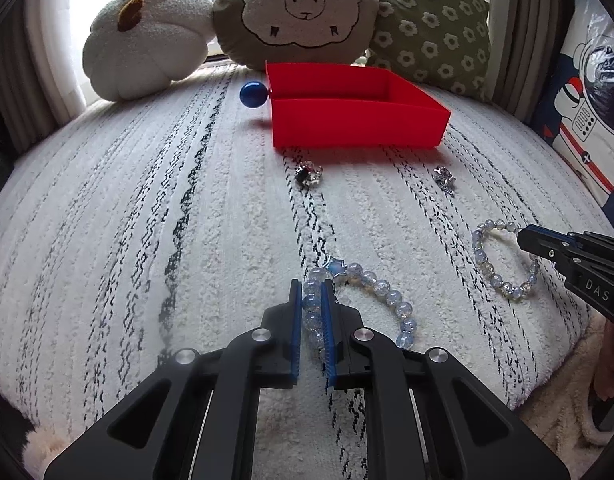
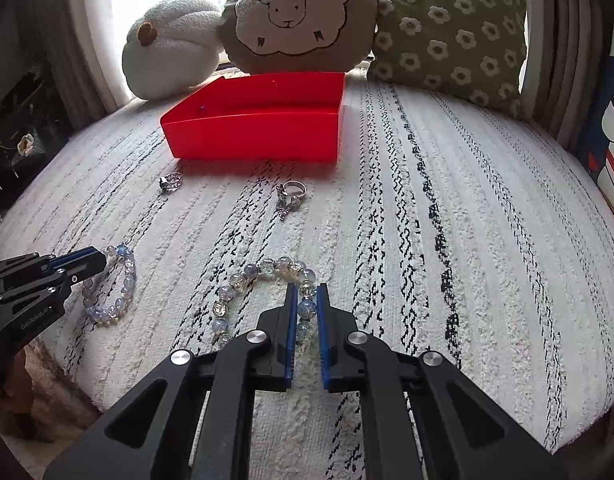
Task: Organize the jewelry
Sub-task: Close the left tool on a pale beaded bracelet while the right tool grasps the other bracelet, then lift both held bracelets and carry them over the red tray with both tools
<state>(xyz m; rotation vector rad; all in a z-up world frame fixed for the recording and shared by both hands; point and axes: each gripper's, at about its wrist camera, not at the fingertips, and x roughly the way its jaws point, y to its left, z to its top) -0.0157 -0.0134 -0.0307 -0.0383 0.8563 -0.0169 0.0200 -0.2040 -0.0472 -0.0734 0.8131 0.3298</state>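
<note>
Two pale blue bead bracelets lie on the white striped cushion. My left gripper (image 1: 312, 285) is shut on the bracelet with a blue star charm (image 1: 391, 298); that bracelet also shows in the right wrist view (image 2: 127, 276). My right gripper (image 2: 307, 289) is shut on the other bracelet (image 2: 243, 280), which also shows in the left wrist view (image 1: 483, 258). Two silver rings lie nearer the red box (image 1: 359, 120): one with a dark stone (image 1: 307, 174), one with clear stones (image 1: 443, 178). They also show in the right wrist view (image 2: 170, 182) (image 2: 291, 195).
A blue ball (image 1: 253, 94) sits at the red box's left corner. A white pumpkin pillow (image 1: 147, 36), a sheep pillow (image 1: 295, 12) and a green flower pillow (image 1: 431, 32) line the back. An astronaut pillow (image 1: 587, 112) stands at the right.
</note>
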